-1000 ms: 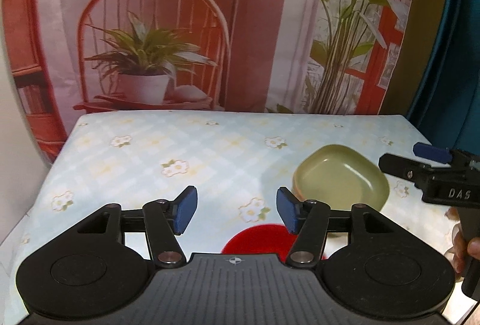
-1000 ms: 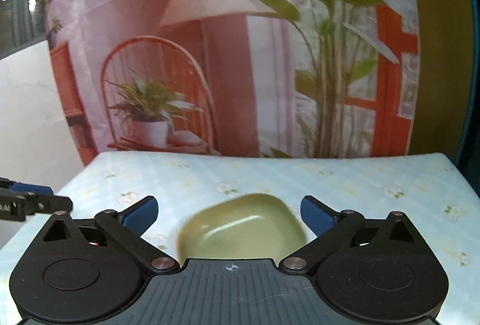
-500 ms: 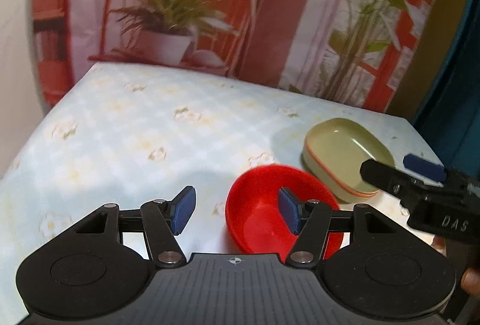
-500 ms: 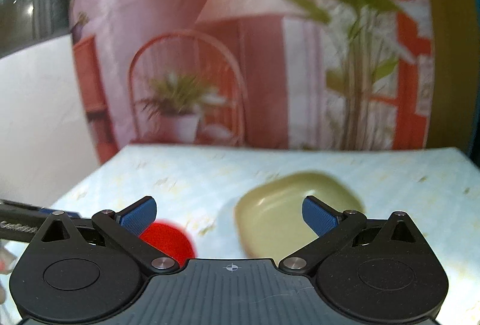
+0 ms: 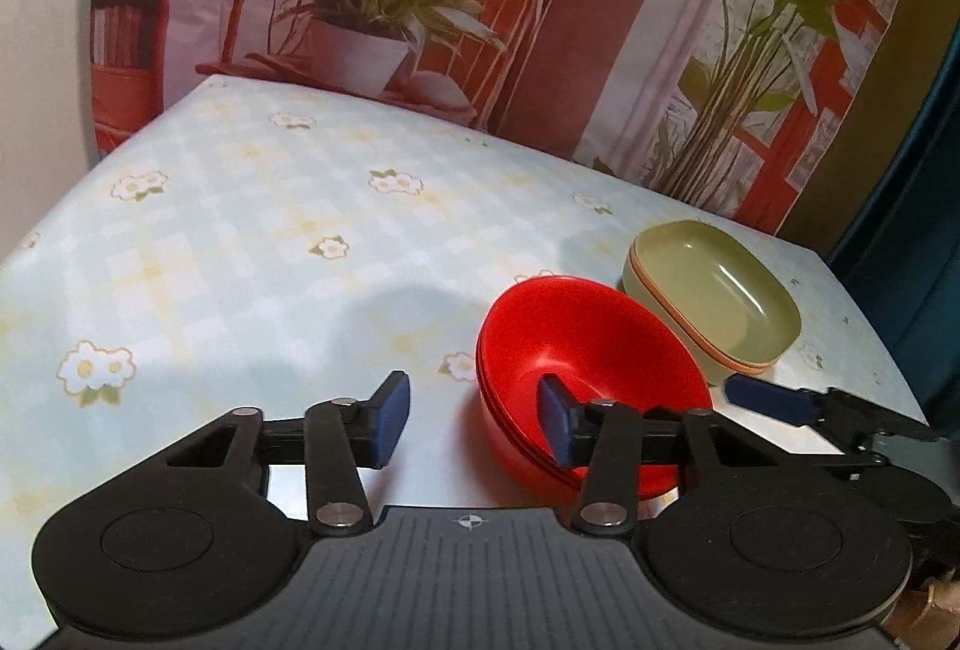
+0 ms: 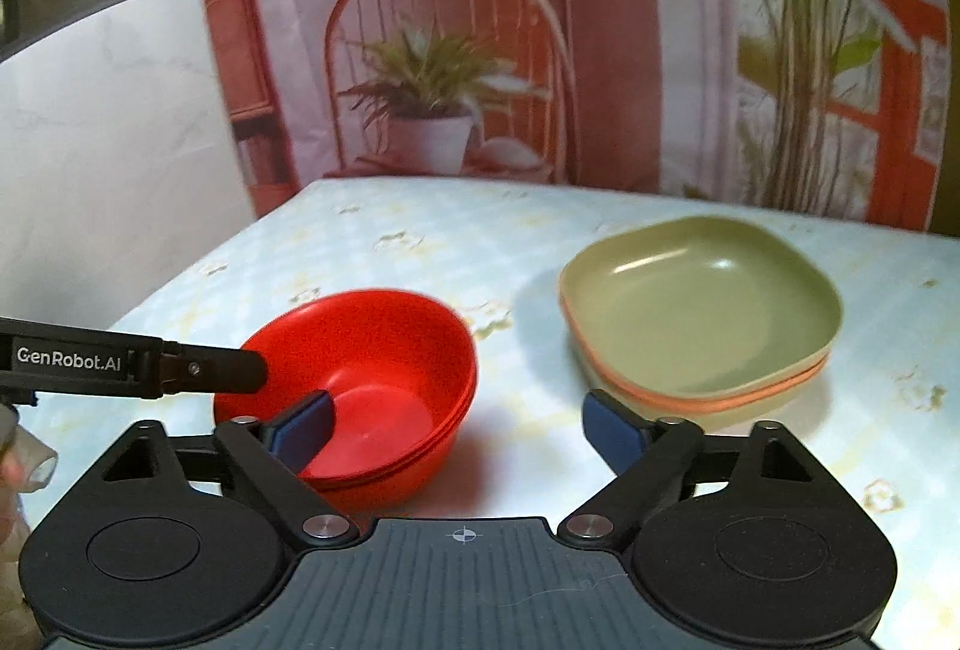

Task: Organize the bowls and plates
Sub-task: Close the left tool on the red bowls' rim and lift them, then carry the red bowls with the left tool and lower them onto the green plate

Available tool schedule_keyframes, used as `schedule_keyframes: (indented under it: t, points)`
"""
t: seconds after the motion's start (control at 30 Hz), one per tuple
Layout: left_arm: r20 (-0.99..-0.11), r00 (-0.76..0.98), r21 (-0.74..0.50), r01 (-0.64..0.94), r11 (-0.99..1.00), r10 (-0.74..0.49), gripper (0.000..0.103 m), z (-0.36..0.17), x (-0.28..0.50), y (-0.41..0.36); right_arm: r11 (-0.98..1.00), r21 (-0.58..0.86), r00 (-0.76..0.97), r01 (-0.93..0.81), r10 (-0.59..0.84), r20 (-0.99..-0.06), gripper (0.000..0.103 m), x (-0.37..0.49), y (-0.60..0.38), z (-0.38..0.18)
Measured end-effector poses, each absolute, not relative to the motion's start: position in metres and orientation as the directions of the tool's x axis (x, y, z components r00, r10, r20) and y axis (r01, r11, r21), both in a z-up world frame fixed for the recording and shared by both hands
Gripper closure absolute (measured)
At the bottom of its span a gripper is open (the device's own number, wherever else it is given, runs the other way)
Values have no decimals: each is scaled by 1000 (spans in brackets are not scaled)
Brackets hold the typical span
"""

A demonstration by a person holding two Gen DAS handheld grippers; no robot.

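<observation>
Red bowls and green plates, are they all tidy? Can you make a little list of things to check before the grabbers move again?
1. Red bowls nested in one stack: ok, rims line up.
2. Green plates stacked, with an orange plate edge showing in between: ok.
3. The two stacks apart on the flowered tablecloth: ok, a gap shows between them.
4. Left hand-held gripper open and empty: ok, though one blue pad sits in front of the bowl rim; touching or not, cannot tell.
5. Right hand-held gripper open and empty: ok.
6. Other dishes outside these views: cannot tell.
</observation>
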State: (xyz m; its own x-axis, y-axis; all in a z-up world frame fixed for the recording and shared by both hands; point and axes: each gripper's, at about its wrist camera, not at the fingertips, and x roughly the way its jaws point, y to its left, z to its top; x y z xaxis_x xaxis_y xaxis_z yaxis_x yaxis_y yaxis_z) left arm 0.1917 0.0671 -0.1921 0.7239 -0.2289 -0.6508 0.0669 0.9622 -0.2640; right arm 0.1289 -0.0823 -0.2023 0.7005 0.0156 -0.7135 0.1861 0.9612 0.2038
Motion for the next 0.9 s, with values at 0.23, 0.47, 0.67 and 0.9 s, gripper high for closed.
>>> schedule_keyframes:
  t: [0.23, 0.47, 0.67, 0.9]
  points:
    - [-655, 680, -343, 119, 932, -328, 66, -204, 195, 63, 927, 309, 685, 212, 84, -723, 39, 131, -97, -214]
    - [-637, 683, -372, 135, 919, -358, 70, -211, 197, 61, 912, 346, 680, 222, 110, -725, 53, 133, -100, -215]
    - [-626, 680, -396, 143, 907, -381, 70, -212, 198, 64, 911, 350, 672, 218, 120, -731, 63, 139, -98, -215]
    - [-630, 677, -392, 143, 909, -379, 71, -211, 198, 63, 924, 322, 660, 206, 112, -743, 73, 145, -90, -212]
